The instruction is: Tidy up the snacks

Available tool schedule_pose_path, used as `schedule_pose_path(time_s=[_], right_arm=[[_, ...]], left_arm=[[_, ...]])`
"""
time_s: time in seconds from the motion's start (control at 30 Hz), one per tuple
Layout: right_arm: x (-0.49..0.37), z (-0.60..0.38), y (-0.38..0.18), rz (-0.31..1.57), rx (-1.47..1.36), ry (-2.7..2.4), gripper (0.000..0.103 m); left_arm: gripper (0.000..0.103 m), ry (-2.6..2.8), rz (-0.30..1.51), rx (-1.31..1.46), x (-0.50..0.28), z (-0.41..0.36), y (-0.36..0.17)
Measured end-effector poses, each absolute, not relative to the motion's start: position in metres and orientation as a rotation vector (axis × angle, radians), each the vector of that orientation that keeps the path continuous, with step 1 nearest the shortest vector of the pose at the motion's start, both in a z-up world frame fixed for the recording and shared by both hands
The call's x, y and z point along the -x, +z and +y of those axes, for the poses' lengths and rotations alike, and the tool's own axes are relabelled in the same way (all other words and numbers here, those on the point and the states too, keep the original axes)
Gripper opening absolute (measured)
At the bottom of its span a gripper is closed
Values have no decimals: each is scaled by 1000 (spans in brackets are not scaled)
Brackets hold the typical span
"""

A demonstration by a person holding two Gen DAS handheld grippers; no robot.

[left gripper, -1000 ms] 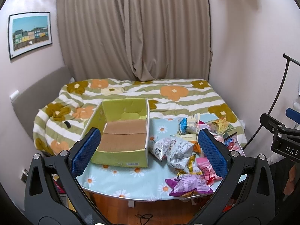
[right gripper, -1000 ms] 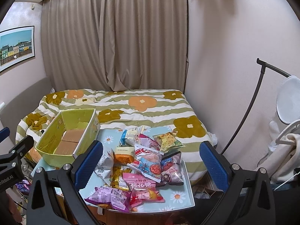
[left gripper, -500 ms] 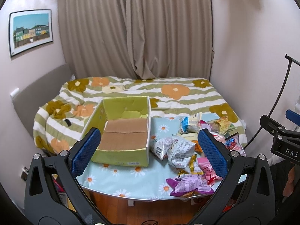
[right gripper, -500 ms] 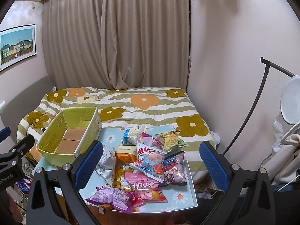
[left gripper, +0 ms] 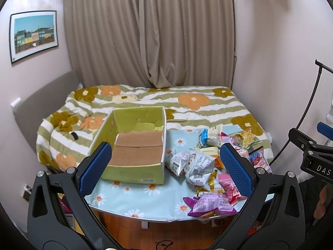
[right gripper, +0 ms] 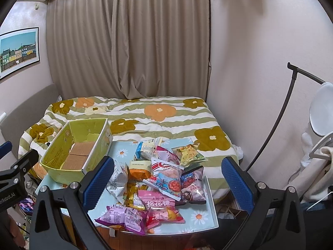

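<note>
A pile of several snack packets (left gripper: 205, 162) (right gripper: 160, 173) lies on the right half of a small table with a daisy-print cloth (left gripper: 133, 195) (right gripper: 199, 210). An open green cardboard box (left gripper: 135, 143) (right gripper: 77, 150), empty inside, stands on the table's left half. My left gripper (left gripper: 166, 166) is open and empty, held back from the table's near edge. My right gripper (right gripper: 166, 179) is open and empty too, in front of the snack pile. A purple packet (right gripper: 122, 214) and a pink packet (right gripper: 160, 204) lie nearest the front edge.
A bed with a striped flower quilt (left gripper: 187, 104) lies right behind the table. Curtains (left gripper: 149, 33) hang behind it. A black curved stand (right gripper: 276, 120) and white cloth (right gripper: 316, 152) are at the right. Wooden floor (left gripper: 166, 233) shows under the table.
Both grippers have drifted slightly, so the table and box sit a little higher and nearer in view. Both stay open and empty. The snacks have not moved.
</note>
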State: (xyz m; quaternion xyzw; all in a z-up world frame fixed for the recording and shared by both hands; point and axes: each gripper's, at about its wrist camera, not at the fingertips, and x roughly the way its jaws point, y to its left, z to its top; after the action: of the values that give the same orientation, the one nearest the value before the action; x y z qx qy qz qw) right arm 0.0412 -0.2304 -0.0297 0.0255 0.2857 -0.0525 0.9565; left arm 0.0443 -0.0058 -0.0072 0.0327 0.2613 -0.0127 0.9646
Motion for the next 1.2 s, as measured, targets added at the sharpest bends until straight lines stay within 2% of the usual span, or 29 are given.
schedule_pose_path(time_s=[0.97,1.2], right_arm=[[-42,-232,-27,581,-53,-107,103],[-43,-238,-31,615,-60,-152,103]], left_arm=[[103,-31,531,-65,-42,-8,-6],[103,-85,607,-51,-53,-7,-15]])
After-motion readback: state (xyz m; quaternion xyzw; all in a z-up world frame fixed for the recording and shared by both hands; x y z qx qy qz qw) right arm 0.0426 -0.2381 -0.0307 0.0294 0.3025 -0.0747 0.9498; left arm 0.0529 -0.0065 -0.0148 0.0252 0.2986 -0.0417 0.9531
